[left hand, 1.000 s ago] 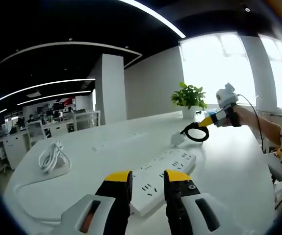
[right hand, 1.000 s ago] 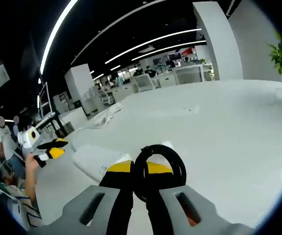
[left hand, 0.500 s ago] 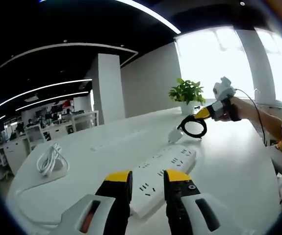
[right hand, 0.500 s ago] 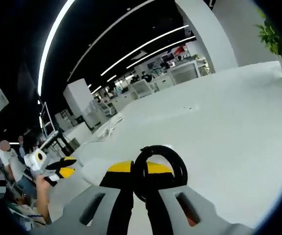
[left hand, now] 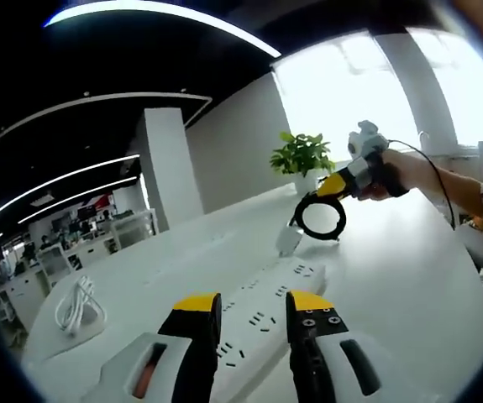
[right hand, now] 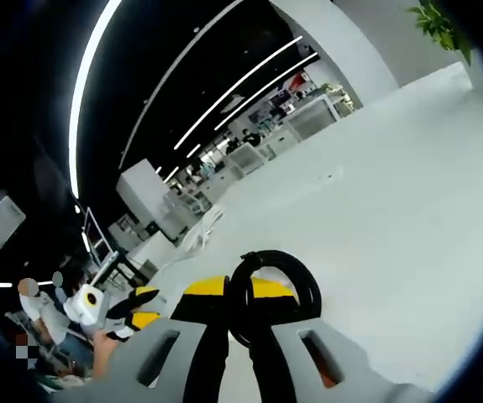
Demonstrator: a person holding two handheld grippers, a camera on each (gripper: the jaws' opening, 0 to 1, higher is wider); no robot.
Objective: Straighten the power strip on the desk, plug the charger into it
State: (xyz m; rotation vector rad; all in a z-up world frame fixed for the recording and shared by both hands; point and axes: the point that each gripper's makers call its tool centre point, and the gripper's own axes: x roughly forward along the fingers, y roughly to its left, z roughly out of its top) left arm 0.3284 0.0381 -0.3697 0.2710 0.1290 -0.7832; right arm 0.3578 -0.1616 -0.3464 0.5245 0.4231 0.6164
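Observation:
The white power strip (left hand: 262,317) lies on the white desk (left hand: 392,277), running away from me just beyond my left gripper (left hand: 252,306), which hovers open over its near end with nothing between the jaws. My right gripper (left hand: 335,185) is held above the strip's far end, shut on a black cable loop (left hand: 319,217). The white charger plug (left hand: 286,242) dangles from the loop, close over the strip's far end. In the right gripper view, my right gripper (right hand: 239,290) pinches the black cable loop (right hand: 276,285), and the left gripper (right hand: 136,307) shows at lower left.
A potted plant (left hand: 301,156) stands at the desk's far end, by the bright window. A coiled white cable (left hand: 76,297) lies on the desk's left side. A person's forearm (left hand: 447,180) reaches in from the right. Office desks and chairs (right hand: 308,113) stand beyond.
My right gripper has lifted the cable loop and charger higher and nearer the strip's far end. Both views have tilted upward. The left gripper stays open over the strip.

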